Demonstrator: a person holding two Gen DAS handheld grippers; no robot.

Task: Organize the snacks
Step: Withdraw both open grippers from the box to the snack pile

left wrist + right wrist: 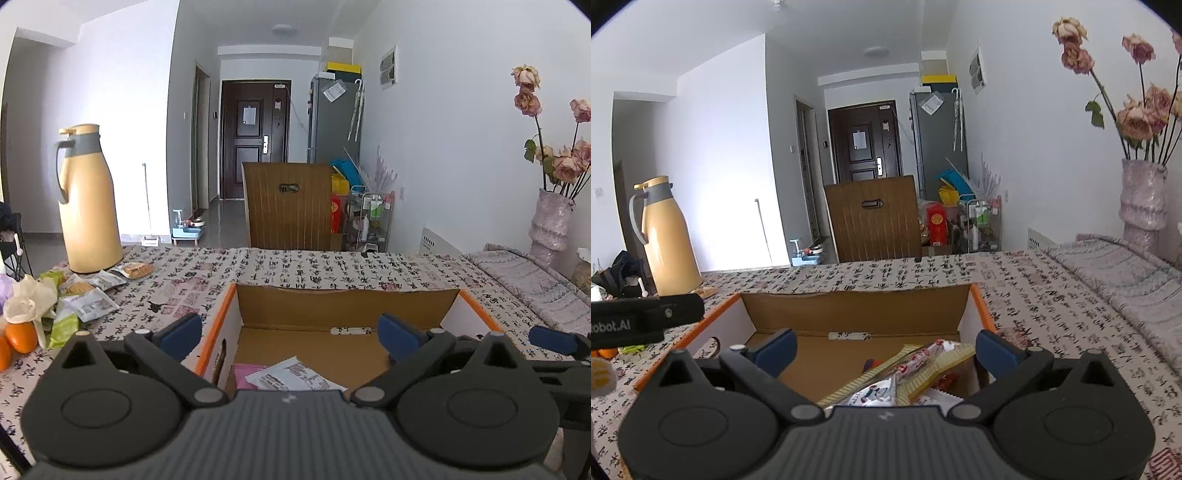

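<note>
Lying below open right claw (885,350): snack packets (908,373).

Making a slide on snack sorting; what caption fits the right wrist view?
Open right gripper above a cardboard box holding snack packets, on a patterned tablecloth.

Box (347,306) far half free; thermos (90,206), snack pile (85,295) crowd left.

Bright white-walled room, hallway beyond.
A dark door (255,138) ends the corridor; grey fridge (334,118) right, wooden chair (290,206) behind the patterned table (295,266).
</note>
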